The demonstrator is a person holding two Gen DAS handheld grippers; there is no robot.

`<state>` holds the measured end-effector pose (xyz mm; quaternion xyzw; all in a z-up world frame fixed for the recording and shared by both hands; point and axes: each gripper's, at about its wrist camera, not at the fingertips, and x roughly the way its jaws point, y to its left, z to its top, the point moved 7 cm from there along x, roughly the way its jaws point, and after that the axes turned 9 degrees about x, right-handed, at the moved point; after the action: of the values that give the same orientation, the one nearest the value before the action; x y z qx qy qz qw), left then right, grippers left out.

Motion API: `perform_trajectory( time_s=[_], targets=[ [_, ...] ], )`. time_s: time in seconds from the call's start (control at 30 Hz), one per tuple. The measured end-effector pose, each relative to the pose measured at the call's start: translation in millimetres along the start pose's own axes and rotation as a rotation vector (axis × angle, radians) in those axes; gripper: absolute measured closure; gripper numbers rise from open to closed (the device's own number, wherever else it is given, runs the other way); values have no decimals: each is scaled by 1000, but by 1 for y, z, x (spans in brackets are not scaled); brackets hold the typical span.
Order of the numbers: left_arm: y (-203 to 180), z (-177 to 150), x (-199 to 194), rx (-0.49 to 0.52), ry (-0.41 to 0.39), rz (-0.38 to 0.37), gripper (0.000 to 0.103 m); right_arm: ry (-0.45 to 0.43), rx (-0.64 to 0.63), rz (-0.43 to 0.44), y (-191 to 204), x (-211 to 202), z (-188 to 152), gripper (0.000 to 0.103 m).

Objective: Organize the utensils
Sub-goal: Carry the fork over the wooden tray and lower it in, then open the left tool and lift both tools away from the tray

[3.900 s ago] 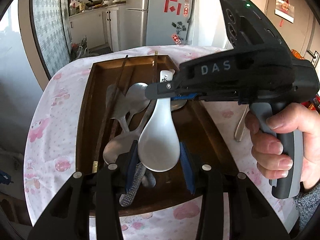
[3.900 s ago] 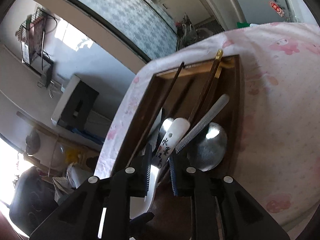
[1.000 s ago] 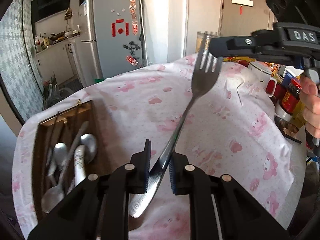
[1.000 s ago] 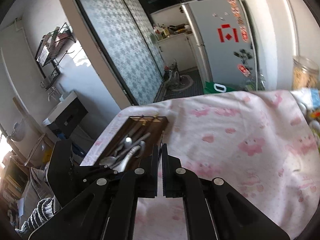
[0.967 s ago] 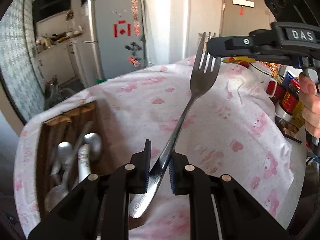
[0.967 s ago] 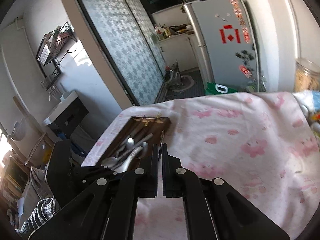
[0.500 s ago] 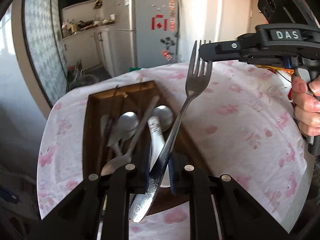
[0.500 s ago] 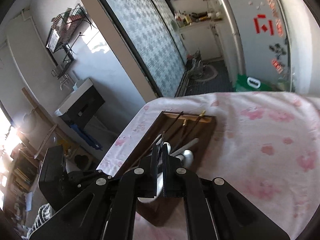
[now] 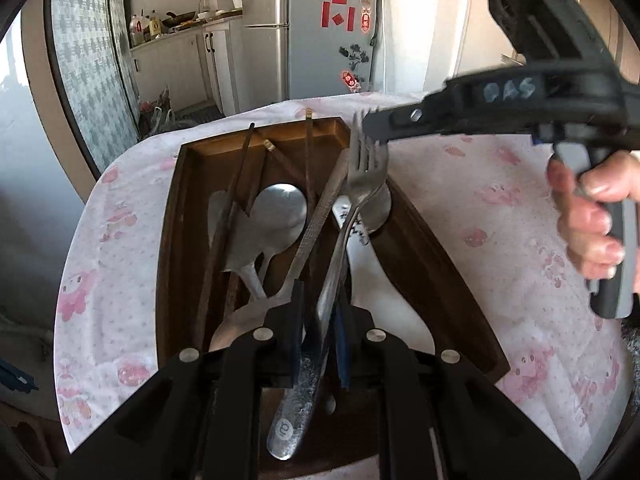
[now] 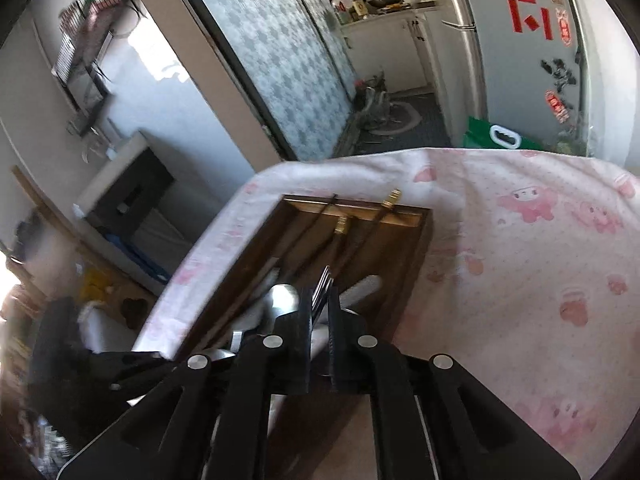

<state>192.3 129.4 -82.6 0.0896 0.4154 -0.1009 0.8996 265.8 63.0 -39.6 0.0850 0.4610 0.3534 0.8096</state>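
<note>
A steel fork (image 9: 352,216) is held at both ends over the dark wooden tray (image 9: 436,264). My left gripper (image 9: 320,316) is shut on the fork's handle. My right gripper (image 9: 370,128) is shut on its tines, which show in the right wrist view (image 10: 322,288) between my fingers (image 10: 319,312). The tray holds metal spoons (image 9: 280,216), a white ceramic spoon (image 9: 348,216) and dark chopsticks (image 9: 236,188). The tray (image 10: 416,248) also shows below in the right wrist view.
The table carries a pink patterned cloth (image 9: 500,200). A fridge (image 9: 332,28) and kitchen counter stand behind the table. The person's hand (image 9: 588,216) grips the right tool at the right. The table's left edge drops to the floor.
Both grippers have carried the fork from over the bare cloth leftward to above the tray, and it now hangs lower and nearer the utensils. Both grips are unchanged.
</note>
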Motion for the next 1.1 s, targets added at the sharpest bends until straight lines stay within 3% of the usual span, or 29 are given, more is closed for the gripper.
perform_trajectory(
  time_s=[0.13,0.2,0.23,0.3,0.37,0.5,0.53,0.67,0.83,1.1],
  targets=[
    [0,3,2,-7,3,3,89,-31,-74,-85,0,3,-4,87],
    [0,3,1,-10,-1,8,90,-46,-100,-92,0,1,-6,65],
    [0,4,-1,-13,-9,13,89,-63,-114,-99,2,-2,-8,49],
    [2,6,-5,-23,-24,17,87,-84,-143,-101,7,-6,-10,47],
    [3,8,-11,-30,-45,24,63,-90,-171,-110,11,-8,-13,47],
    [3,10,-25,-38,-81,23,46,-125,-222,-132,21,-18,-21,39],
    [2,10,-29,-39,-92,18,34,-132,-227,-136,23,-20,-22,35],
    [-6,4,-43,-14,-126,63,15,-165,-257,-145,29,-32,-34,28],
    [-20,-4,-63,10,-183,59,7,-192,-259,-151,27,-46,-49,15],
    [-37,-17,-85,-2,-250,91,3,-275,-248,-181,26,-82,-78,9]
  ],
)
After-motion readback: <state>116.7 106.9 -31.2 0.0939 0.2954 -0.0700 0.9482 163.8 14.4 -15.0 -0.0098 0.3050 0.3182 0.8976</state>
